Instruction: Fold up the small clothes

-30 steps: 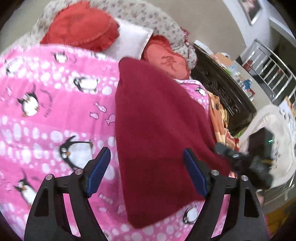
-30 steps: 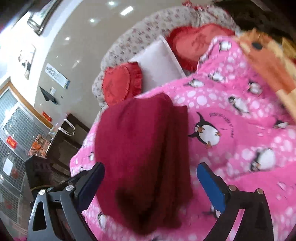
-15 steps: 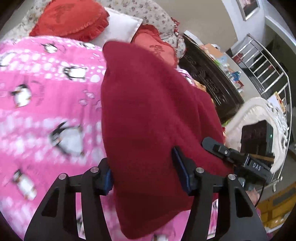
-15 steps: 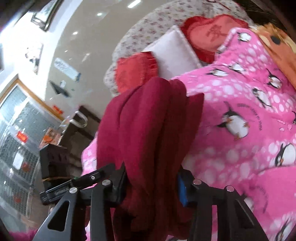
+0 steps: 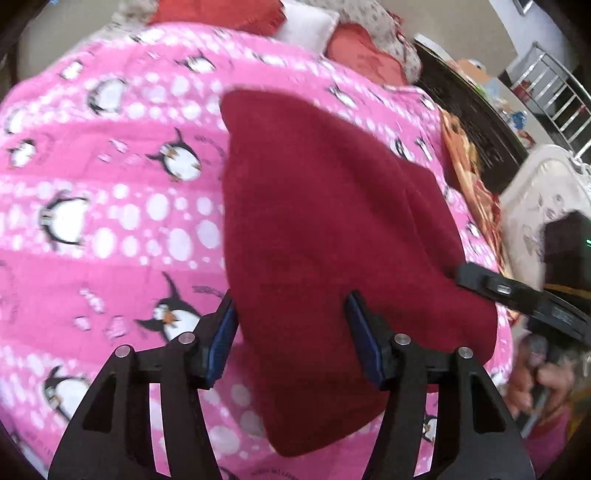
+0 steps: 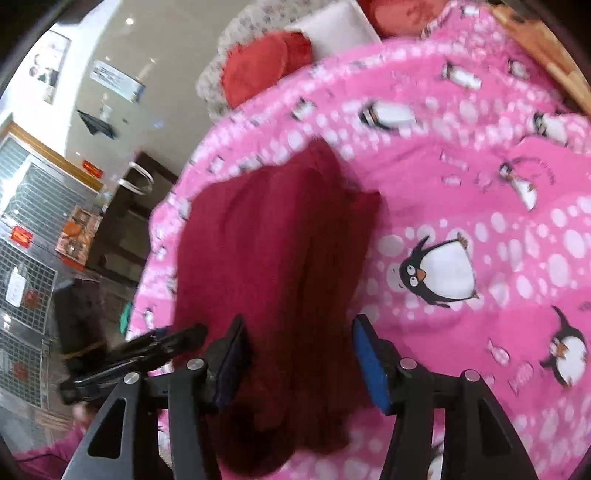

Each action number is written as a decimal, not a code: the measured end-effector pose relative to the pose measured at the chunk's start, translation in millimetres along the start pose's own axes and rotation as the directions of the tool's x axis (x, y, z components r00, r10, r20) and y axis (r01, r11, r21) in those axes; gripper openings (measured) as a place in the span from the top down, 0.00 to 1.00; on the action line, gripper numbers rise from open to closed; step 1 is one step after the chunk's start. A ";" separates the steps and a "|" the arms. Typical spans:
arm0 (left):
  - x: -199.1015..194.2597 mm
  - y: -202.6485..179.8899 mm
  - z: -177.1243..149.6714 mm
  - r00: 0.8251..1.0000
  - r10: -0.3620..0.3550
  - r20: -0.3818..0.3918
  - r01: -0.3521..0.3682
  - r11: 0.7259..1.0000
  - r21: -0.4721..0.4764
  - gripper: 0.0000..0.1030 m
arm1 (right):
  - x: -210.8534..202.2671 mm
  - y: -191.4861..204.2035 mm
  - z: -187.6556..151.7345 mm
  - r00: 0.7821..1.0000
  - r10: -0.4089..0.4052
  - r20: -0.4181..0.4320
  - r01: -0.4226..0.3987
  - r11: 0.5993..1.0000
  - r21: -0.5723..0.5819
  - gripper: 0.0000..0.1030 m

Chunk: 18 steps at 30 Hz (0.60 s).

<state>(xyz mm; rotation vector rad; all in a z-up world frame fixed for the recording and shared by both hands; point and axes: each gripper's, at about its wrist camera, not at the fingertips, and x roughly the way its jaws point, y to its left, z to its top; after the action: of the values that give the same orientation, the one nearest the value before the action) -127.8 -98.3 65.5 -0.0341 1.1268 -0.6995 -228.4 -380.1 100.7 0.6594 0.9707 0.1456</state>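
A dark red garment [image 5: 325,206], folded into a long thick strip, lies on a pink penguin blanket [image 5: 110,221]. My left gripper [image 5: 291,332] sits at its near end. Both blue pads still touch the cloth while the jaws begin opening. In the right wrist view the same garment [image 6: 266,240] runs away from my right gripper [image 6: 299,354]. Those jaws are opening, with the cloth between them and the right pad just off it. The right gripper's black body [image 5: 517,295] and a hand [image 5: 546,380] show at the left view's right edge.
Red cushions [image 6: 258,66] and a white pillow [image 6: 332,26] lie at the blanket's far end. An orange cloth [image 5: 465,155], dark wooden furniture [image 5: 472,122] and a metal railing [image 5: 554,85] stand to the right. Wire racks [image 6: 26,258] are beyond the blanket's edge [image 6: 162,229].
Both grippers closed on the garment's near end and dragged it back across the blanket, away from the cushions. The right jaws have since widened.
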 end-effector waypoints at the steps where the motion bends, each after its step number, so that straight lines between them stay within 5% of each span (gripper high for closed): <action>1: -6.5 -3.0 -0.4 0.999 0.035 0.025 -0.035 0.999 0.009 0.43 | -7.4 8.8 0.6 1.000 -0.014 0.015 0.014 0.999 -0.037 0.49; 5: -20.6 -9.8 -2.7 0.984 0.154 0.095 -0.160 0.985 0.058 0.43 | -38.1 66.6 -0.1 0.993 -0.045 0.107 0.070 0.966 -0.249 0.59; 8: -22.1 -12.0 -1.3 0.978 0.179 0.103 -0.184 0.982 0.045 0.43 | -28.2 91.6 -8.2 0.995 -0.046 0.084 0.072 0.937 -0.343 0.64; 13: -17.6 -20.4 0.2 0.963 0.230 0.139 -0.239 0.970 0.054 0.43 | 18.3 72.2 -36.4 0.975 -0.220 0.026 0.212 0.895 -0.392 0.71; 18: -23.0 -29.4 -0.6 0.950 0.262 0.171 -0.276 0.959 0.061 0.43 | 20.5 63.1 -49.2 0.971 -0.236 0.046 0.235 0.896 -0.377 0.72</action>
<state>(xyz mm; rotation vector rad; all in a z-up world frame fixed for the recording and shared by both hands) -148.4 -109.1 94.7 0.1311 0.9230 -0.4894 -245.4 -299.2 103.4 0.1807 0.9807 0.1149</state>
